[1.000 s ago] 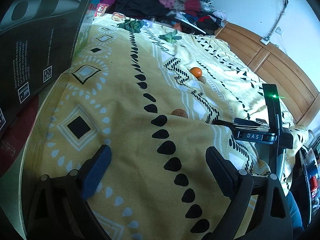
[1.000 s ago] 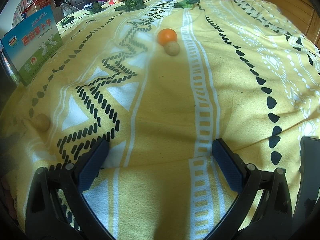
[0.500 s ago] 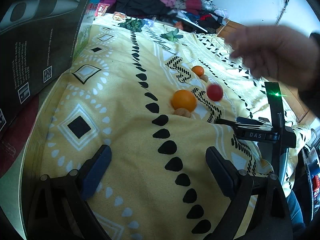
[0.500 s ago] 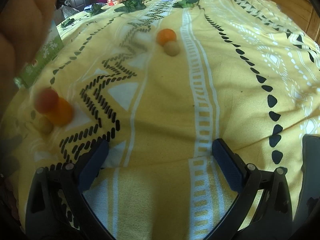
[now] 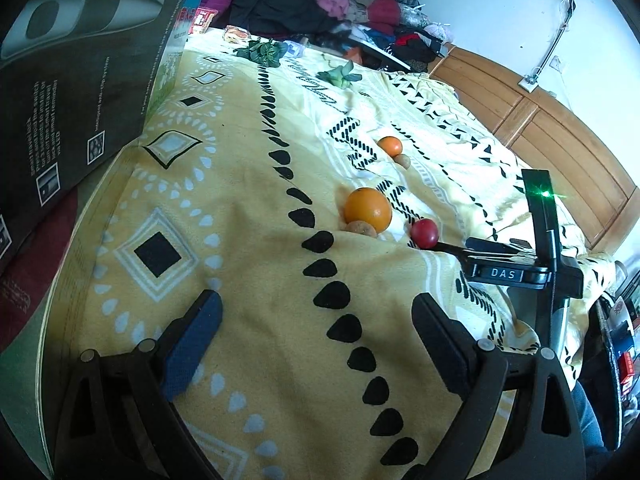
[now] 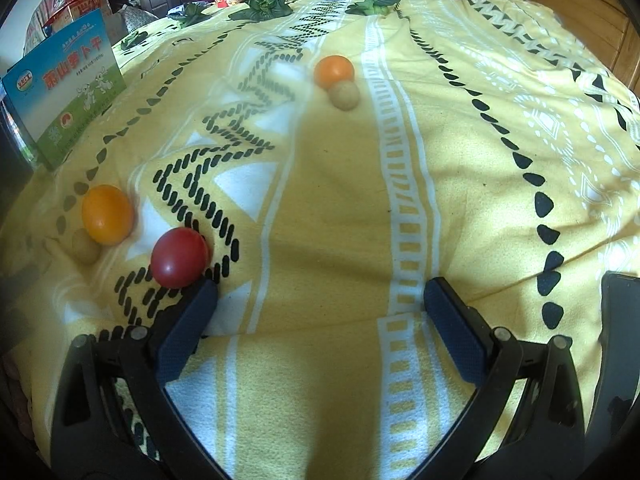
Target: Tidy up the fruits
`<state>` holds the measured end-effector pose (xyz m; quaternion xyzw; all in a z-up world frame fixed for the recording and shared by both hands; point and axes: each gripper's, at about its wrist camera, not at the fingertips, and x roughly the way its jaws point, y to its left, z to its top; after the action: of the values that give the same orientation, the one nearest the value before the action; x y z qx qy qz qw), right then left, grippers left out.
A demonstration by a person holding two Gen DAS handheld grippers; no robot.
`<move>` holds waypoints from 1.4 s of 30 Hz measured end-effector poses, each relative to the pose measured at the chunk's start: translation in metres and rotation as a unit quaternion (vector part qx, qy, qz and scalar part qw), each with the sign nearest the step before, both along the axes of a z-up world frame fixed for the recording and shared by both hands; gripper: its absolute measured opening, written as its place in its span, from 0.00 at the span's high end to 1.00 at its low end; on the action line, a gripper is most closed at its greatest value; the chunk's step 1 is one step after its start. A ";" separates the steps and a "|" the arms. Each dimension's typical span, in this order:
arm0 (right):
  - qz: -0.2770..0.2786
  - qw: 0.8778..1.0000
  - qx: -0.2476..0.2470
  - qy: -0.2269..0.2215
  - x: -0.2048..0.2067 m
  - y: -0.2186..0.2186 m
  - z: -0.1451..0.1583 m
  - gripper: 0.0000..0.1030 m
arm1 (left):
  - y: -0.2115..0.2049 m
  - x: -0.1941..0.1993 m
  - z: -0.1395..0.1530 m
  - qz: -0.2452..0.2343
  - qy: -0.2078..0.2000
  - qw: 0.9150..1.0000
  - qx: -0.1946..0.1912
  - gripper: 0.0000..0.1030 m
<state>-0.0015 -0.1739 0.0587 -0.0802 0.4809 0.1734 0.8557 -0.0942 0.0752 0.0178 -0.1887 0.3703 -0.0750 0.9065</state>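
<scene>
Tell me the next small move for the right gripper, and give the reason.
Probably shift the right gripper left so its open fingers straddle the red fruit. That fruit lies just beyond the left finger, outside the gap, and nothing is held yet.

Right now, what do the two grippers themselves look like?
Both match: the left gripper and right gripper have black plastic frames with triangular cut-outs and silver rivets at the joints. Their jaws carry dark blue textured pads. In the left wrist view the right gripper also shows a label reading DAS and a lit green light.
</scene>
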 end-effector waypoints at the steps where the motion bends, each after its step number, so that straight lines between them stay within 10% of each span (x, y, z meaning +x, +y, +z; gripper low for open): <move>1: 0.000 1.000 0.000 0.000 0.000 0.000 0.000 0.00 | 0.000 0.000 0.000 0.000 -0.001 1.000 -0.002 0.06; 37: 0.000 1.000 -0.001 0.000 0.000 0.001 0.001 0.00 | -0.005 0.004 0.003 -0.002 0.024 1.000 0.009 0.05; 42: 0.000 1.000 0.000 0.000 0.000 0.001 0.000 0.00 | -0.012 0.016 0.036 -0.004 -0.002 1.000 0.023 0.20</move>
<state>-0.0013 -0.1733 0.0591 -0.0804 0.4812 0.1730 0.8556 -0.0779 0.0628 0.0537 -0.1659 0.3710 -0.0700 0.9110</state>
